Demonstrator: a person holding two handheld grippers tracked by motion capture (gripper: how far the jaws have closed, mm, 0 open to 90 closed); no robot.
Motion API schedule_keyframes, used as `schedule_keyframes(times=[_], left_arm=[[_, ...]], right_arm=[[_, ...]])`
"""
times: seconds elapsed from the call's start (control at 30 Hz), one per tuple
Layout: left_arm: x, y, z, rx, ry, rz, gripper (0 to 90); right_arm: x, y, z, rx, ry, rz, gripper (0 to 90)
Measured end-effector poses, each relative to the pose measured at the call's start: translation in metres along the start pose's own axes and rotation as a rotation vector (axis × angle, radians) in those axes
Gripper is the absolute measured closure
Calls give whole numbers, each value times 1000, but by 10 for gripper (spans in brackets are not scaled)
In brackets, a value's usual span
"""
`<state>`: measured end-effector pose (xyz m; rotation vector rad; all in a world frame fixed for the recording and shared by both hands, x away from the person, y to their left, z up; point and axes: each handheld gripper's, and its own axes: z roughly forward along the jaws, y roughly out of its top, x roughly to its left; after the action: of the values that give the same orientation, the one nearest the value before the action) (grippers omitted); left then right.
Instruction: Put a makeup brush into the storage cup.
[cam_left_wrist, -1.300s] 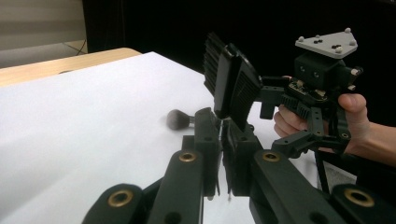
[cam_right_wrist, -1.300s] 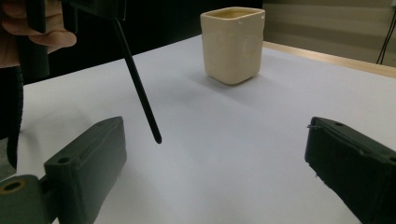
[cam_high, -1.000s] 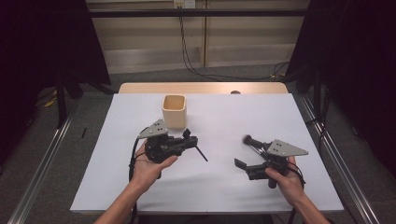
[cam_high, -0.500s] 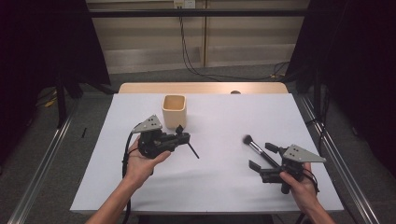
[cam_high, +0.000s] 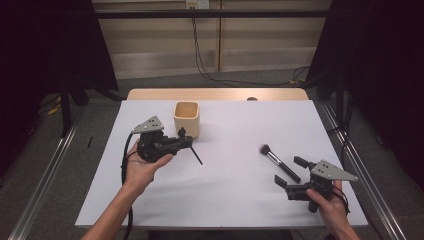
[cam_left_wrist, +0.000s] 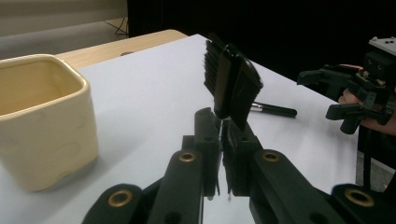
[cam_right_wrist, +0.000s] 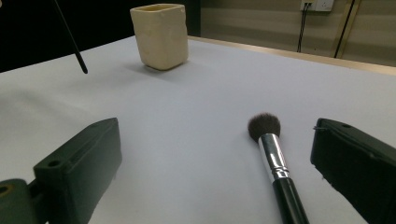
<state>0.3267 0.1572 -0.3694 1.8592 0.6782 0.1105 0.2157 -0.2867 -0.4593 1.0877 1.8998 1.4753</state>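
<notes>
We see a table covered by a white sheet, with a strip of bare wood along its far edge. On the far left part of the sheet stands a cream cup, square with rounded corners, upright and open at the top; in the left gripper view it sits close at the left.

Our left gripper is held above the sheet just in front of that cup, its jaws pressed together on a flat black brush. In the left gripper view the brush's broad bristle head rises above the jaw tips, tilted a little to the right. In the high view its thin handle runs down from the jaws toward the near right, and the right gripper view catches the handle's tip at upper left, hanging clear of the sheet.

Our right gripper rests low at the near right of the table, jaws spread wide and holding nothing. Between and just beyond them lies a round makeup brush flat on the sheet. Its long axis runs from near right to far left: the dark fluffy head points away toward the cup's side, then a silver ferrule, then the black handle reaching back between the jaws, touching neither.
</notes>
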Motion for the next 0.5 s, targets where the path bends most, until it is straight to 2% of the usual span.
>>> schedule_keyframes(times=[0.1,0.2,0.37,0.43,0.5], left_arm=[[5,1,-1,7,14,-9,855],[11,4,-2,12,29,-18,855],[21,11,-3,27,54,-30,855],[26,15,-4,41,32,-37,854],[28,18,-6,46,45,-28,854]], right_arm=[[-1,0,-2,-9,-9,1,6],[-1,0,-2,-26,-16,26,6],[0,0,-3,-35,-22,24,4],[0,0,-2,-38,-19,27,4],[-1,0,-2,-37,-14,22,4]])
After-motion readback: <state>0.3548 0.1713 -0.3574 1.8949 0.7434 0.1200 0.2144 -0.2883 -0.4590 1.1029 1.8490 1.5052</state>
